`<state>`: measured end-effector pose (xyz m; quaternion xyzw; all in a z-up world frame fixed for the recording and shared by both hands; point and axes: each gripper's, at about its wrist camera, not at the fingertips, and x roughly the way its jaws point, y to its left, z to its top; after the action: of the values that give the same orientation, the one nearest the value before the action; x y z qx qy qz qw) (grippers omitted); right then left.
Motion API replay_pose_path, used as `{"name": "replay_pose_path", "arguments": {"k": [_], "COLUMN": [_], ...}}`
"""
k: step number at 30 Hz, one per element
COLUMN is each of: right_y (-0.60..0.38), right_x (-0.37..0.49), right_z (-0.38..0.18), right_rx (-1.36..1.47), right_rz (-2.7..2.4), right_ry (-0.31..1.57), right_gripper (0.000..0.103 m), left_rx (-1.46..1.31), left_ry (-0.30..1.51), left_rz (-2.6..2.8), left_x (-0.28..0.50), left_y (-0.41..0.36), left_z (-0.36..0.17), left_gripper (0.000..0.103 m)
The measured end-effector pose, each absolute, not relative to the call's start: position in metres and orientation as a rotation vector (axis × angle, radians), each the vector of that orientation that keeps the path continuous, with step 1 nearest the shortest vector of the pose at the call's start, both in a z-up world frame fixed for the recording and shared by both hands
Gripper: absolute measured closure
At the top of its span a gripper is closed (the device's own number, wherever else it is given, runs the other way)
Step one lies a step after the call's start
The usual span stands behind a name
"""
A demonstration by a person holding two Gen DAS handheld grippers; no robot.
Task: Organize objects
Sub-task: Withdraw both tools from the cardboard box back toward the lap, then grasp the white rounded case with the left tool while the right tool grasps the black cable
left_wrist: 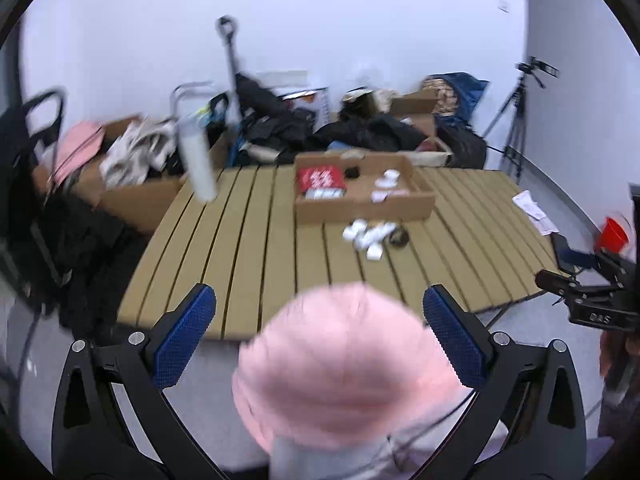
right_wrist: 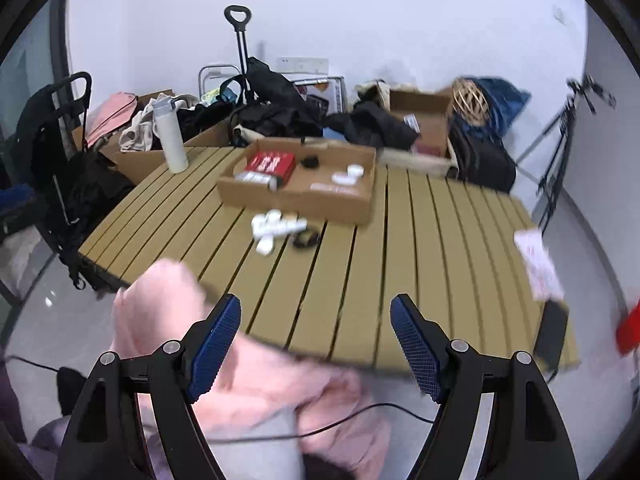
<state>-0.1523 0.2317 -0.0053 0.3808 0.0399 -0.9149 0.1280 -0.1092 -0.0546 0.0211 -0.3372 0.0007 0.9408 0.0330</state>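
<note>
A shallow cardboard tray (left_wrist: pixel 362 204) (right_wrist: pixel 298 196) sits on the slatted wooden table (left_wrist: pixel 256 248) (right_wrist: pixel 420 260). It holds a red box (left_wrist: pixel 320 180) (right_wrist: pixel 270 165), a black item and small white items. Several small white containers (left_wrist: pixel 366 236) (right_wrist: pixel 276 226) and a dark round object (left_wrist: pixel 399 239) (right_wrist: pixel 305 239) lie on the table before the tray. My left gripper (left_wrist: pixel 318 332) is open and empty, off the table's near edge. My right gripper (right_wrist: pixel 316 344) is open and empty above the near edge. A pink sleeve (left_wrist: pixel 344 368) (right_wrist: pixel 248 368) lies below both.
A white bottle (left_wrist: pixel 198 160) (right_wrist: pixel 170 138) stands at the table's far left corner. Boxes, bags and clothes (right_wrist: pixel 280 116) crowd the floor behind. A tripod (left_wrist: pixel 516 120) stands right. Papers (right_wrist: pixel 536 264), a phone (right_wrist: pixel 552 332) and a red cup (left_wrist: pixel 612 234) are at the right edge.
</note>
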Motion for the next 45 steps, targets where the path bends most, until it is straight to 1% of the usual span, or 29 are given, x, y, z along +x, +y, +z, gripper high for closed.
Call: {"name": "replay_pose_path", "arguments": {"k": [2, 5, 10, 13, 16, 20, 22, 24, 27, 29, 31, 32, 33, 34, 35, 40, 42, 45], "right_y": [0.232, 0.232, 0.237, 0.236, 0.238, 0.243, 0.244, 0.248, 0.253, 0.255, 0.255, 0.255, 0.256, 0.256, 0.258, 0.257, 0.251, 0.233], "right_x": [-0.138, -0.126, -0.119, -0.117, -0.121, -0.131, -0.140, -0.153, -0.173, -0.184, -0.200, -0.209, -0.220, -0.227, -0.239, -0.298, -0.322, -0.362], "right_z": [-0.020, -0.037, -0.037, -0.035, -0.042, -0.064, -0.076, -0.089, -0.103, -0.107, -0.107, -0.107, -0.107, -0.107, -0.106, -0.111, -0.117, -0.131], "right_rx": [1.120, 1.163, 1.150, 1.125, 1.137, 1.187, 1.232, 1.278, 1.340, 1.349, 1.351, 1.348, 1.349, 1.350, 1.344, 1.329, 1.332, 1.327], "right_rz": [-2.623, -2.621, -2.611, -2.617, -2.591, -2.541, -2.530, -2.525, -2.515, -2.517, -2.522, -2.528, -2.541, -2.551, -2.566, -2.560, -2.545, -2.496], "right_ry": [0.068, 0.085, 0.042, 0.046, 0.018, -0.040, -0.051, -0.066, -0.096, -0.111, -0.105, -0.098, -0.089, -0.083, -0.082, -0.097, -0.087, -0.096], "right_gripper": [0.022, 0.022, 0.022, 0.022, 0.022, 0.022, 0.022, 0.022, 0.022, 0.022, 0.022, 0.022, 0.022, 0.022, 0.022, 0.023, 0.026, 0.028], "left_rx": [-1.103, -1.214, -1.159, -1.171, -1.191, -1.143, -1.082, -1.097, -1.149, -1.177, -1.237, -1.286, -1.326, -1.371, -1.403, -1.490, -1.522, -1.489], "left_ry": [-0.038, 0.016, -0.002, 0.010, -0.019, -0.022, -0.007, -0.008, -0.002, 0.027, 0.036, 0.039, 0.042, 0.041, 0.035, 0.029, 0.022, 0.032], "left_rz": [2.888, 2.828, 2.854, 2.839, 2.799, 2.779, 2.759, 2.707, 2.659, 2.654, 2.636, 2.627, 2.616, 2.594, 2.571, 2.547, 2.500, 2.542], "left_x": [-0.095, -0.092, -0.090, -0.091, -0.097, -0.114, -0.135, -0.170, -0.230, -0.267, -0.305, -0.321, -0.332, -0.343, -0.352, -0.384, -0.388, -0.384], "left_y": [-0.056, -0.049, -0.042, -0.037, -0.032, -0.019, -0.011, -0.002, 0.015, 0.025, 0.036, 0.041, 0.044, 0.047, 0.050, 0.054, 0.056, 0.054], "left_z": [0.002, -0.017, -0.010, -0.018, -0.032, -0.051, -0.057, -0.064, -0.078, -0.090, -0.110, -0.122, -0.131, -0.141, -0.149, -0.176, -0.186, -0.186], "left_gripper": [0.000, 0.000, 0.000, 0.000, 0.000, 0.000, 0.000, 0.001, 0.010, 0.024, 0.030, 0.037, 0.041, 0.049, 0.051, 0.052, 0.063, 0.073]}}
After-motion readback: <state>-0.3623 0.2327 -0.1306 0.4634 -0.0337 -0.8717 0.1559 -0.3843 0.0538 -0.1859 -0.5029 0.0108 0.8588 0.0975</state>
